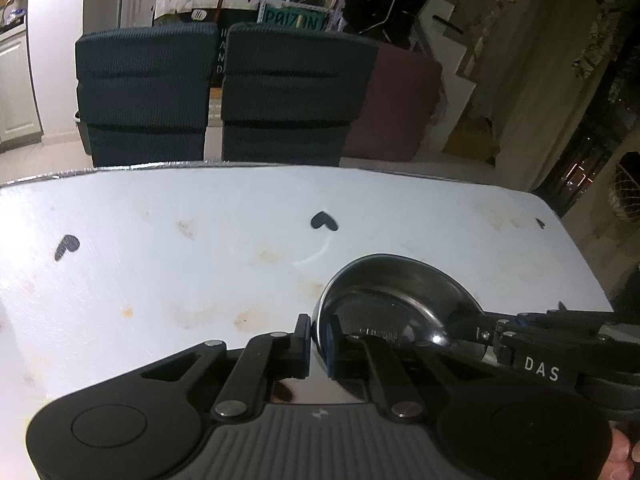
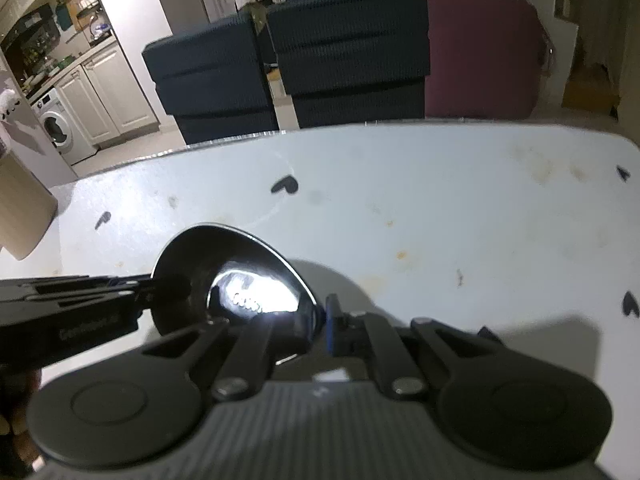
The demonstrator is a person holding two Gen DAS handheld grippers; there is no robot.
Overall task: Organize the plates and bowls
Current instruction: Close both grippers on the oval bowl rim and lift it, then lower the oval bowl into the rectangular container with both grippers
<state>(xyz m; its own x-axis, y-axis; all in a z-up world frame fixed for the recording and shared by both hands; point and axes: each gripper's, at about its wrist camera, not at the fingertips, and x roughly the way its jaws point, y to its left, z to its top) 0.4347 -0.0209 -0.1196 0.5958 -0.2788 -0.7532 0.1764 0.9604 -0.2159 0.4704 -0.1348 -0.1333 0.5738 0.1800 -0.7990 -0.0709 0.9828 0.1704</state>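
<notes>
A shiny steel bowl is held a little above the white table by both grippers. My left gripper is shut on the bowl's near-left rim. My right gripper is shut on the rim of the same bowl at its near-right side. The right gripper shows in the left wrist view coming in from the right. The left gripper shows in the right wrist view coming in from the left. No plate is in view.
The table has black heart marks and brown stains. Two dark blue chairs and a maroon one stand behind its far edge. A cardboard box sits at the table's left.
</notes>
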